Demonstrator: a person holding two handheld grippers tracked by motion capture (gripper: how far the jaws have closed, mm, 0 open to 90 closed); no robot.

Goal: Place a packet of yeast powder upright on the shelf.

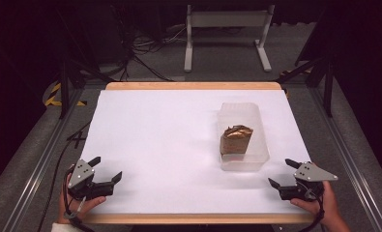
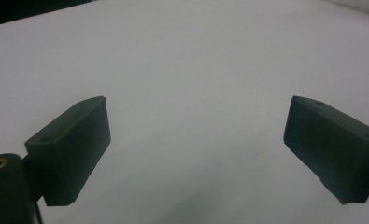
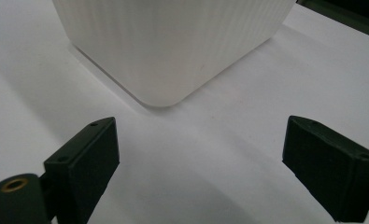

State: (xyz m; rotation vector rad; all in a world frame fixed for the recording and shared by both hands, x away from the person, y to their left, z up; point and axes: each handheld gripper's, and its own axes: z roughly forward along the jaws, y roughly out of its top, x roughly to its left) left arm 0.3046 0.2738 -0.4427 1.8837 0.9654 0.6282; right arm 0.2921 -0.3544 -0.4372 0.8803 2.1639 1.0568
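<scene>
The left black two-jaw gripper (image 1: 107,168) rests at the near left corner of the white-covered wooden table (image 1: 154,145), jaws spread wide on nothing. The right black two-jaw gripper (image 1: 282,173) sits at the near right corner, likewise spread and empty, just short of a translucent rectangular plastic tub (image 1: 243,137). Inside stands what looks like a crumpled brown paper bag (image 1: 236,139).
</scene>
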